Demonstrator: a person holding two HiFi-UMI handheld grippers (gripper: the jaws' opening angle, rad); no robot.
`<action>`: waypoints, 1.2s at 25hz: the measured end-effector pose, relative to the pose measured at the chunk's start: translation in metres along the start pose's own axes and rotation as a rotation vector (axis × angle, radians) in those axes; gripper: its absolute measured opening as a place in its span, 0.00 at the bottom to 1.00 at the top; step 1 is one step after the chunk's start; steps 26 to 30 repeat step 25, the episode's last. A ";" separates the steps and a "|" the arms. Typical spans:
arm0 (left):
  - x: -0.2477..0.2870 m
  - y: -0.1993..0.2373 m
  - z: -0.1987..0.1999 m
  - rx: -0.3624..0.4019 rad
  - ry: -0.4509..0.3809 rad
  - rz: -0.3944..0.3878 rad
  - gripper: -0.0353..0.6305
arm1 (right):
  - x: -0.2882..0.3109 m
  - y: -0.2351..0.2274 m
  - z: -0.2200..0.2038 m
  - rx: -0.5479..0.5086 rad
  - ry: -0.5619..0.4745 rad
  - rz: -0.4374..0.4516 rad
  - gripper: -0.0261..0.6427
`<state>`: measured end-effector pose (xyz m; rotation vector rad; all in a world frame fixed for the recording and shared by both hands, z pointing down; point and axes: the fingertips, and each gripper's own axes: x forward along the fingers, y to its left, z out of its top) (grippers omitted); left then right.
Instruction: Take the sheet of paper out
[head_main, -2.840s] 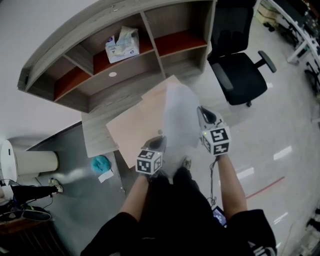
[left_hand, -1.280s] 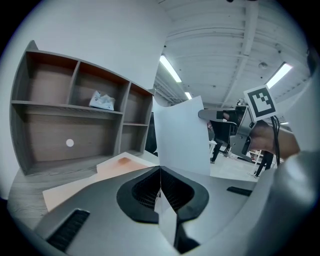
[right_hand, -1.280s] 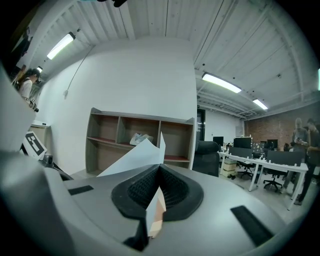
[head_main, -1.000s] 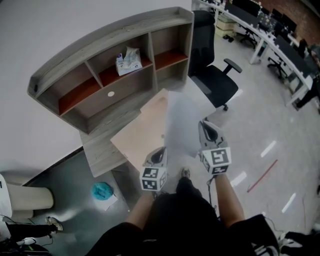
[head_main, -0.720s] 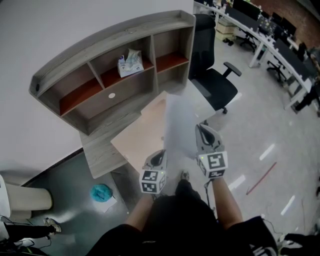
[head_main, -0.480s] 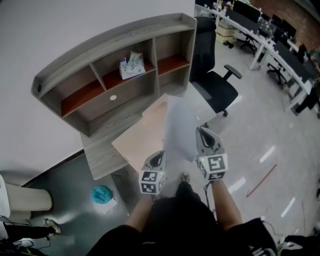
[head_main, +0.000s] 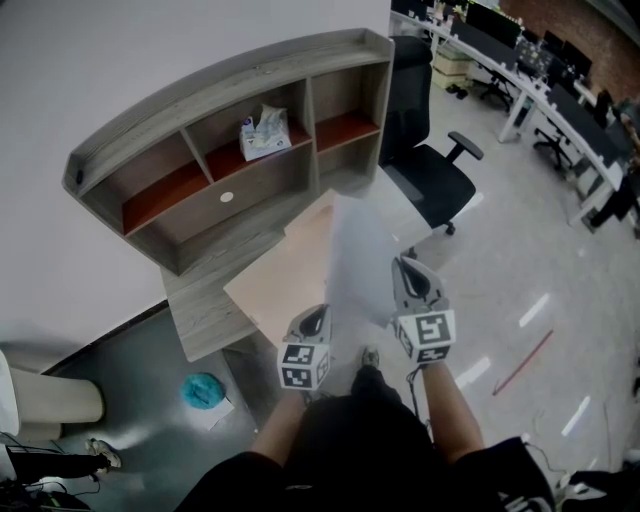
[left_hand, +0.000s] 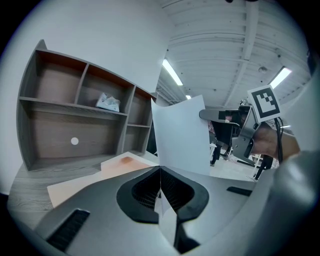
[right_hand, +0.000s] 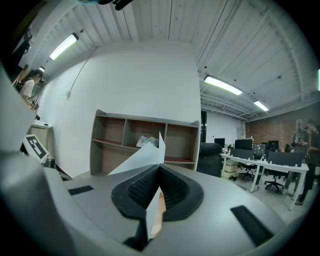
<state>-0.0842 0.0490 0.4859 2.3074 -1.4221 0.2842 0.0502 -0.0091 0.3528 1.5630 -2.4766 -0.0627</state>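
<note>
The white sheet of paper (head_main: 356, 255) hangs in the air between my two grippers, above the desk and apart from the tan folder (head_main: 280, 278) lying on it. My left gripper (head_main: 321, 310) is shut on the sheet's near left edge; in the left gripper view the sheet (left_hand: 180, 134) rises straight from the closed jaws (left_hand: 160, 169). My right gripper (head_main: 402, 263) is shut on the sheet's right edge; in the right gripper view the sheet (right_hand: 141, 155) runs leftward out of the closed jaws (right_hand: 159, 166).
A grey desk (head_main: 205, 305) carries a shelf unit (head_main: 230, 110) holding a tissue pack (head_main: 263, 134). A black office chair (head_main: 432, 165) stands to the right. A teal object (head_main: 200, 390) lies on the floor at left. Office desks (head_main: 540, 80) line the far right.
Since the earliest frame the head camera has drawn back and shows more of the room. Both grippers kept their hold on the sheet; over the last second they barely moved.
</note>
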 end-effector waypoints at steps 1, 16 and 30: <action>-0.001 0.000 0.000 -0.002 -0.001 0.001 0.12 | 0.000 -0.001 0.000 0.001 0.003 -0.002 0.06; 0.004 -0.006 -0.005 0.004 0.011 -0.008 0.12 | -0.001 -0.003 -0.006 0.004 0.010 0.004 0.06; 0.008 -0.008 -0.007 0.010 0.015 -0.010 0.12 | 0.000 -0.009 -0.010 0.000 0.006 0.007 0.06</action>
